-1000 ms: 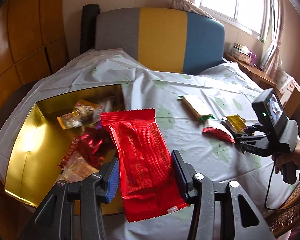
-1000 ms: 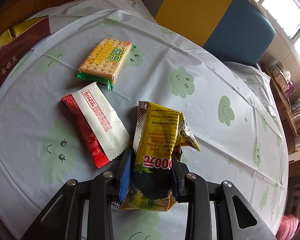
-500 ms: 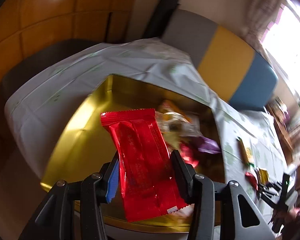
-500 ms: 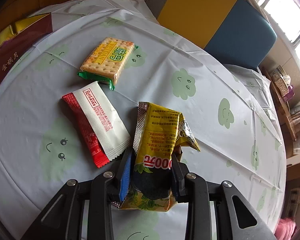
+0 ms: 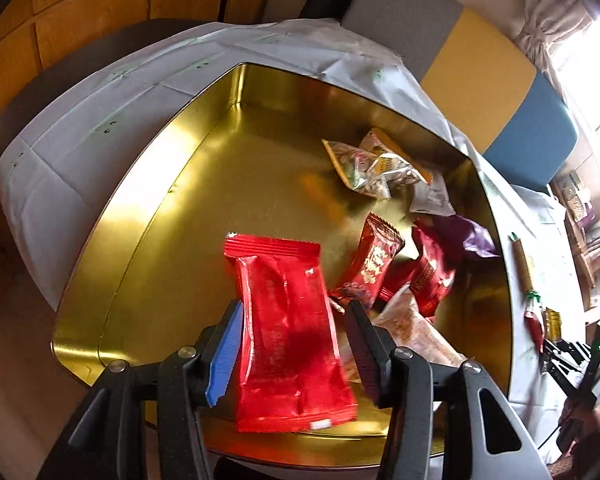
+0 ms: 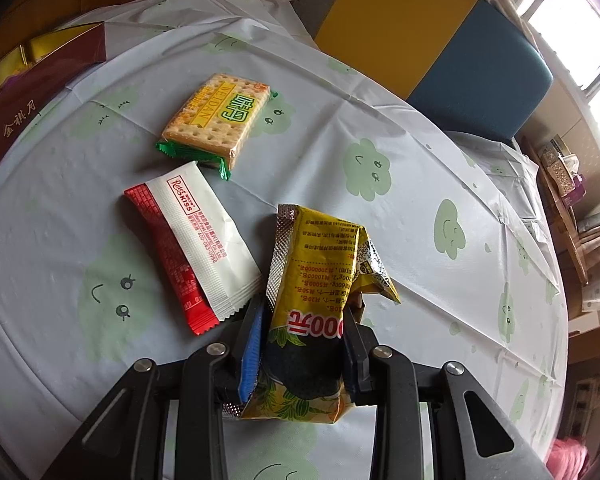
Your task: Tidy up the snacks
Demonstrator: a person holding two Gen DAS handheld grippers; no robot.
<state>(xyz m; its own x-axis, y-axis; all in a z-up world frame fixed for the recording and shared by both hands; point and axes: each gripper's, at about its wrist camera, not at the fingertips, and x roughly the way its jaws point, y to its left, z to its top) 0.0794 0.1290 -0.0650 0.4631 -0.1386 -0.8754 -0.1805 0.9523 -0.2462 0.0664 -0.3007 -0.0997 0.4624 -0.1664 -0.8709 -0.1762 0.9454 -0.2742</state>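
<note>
wood-panelled wall [image 5: 80, 20], bright window [image 6: 572, 28]

Left claw [image 5: 294, 344]: black frame, one blue pad and one black pad. Red packet [image 5: 288, 332]: glossy red, ribbed seals. Tin [image 5: 148, 216]: gold, mirror finish; maroon outer wall. Tin contents at 2 o'clock: dark red wrappers [image 5: 374, 264], one purple wrapper [image 5: 466, 234]. Surface [image 6: 420, 184]: white cover, pale green smiling cloud print. Cracker pack [image 6: 216, 120]: tan, yellow-green label, green ends. Flat sachet [image 6: 192, 240]: white with red band. Yellow packet [image 6: 312, 312]: yellow, silver seal, red numerals, dark leaf print.
</note>
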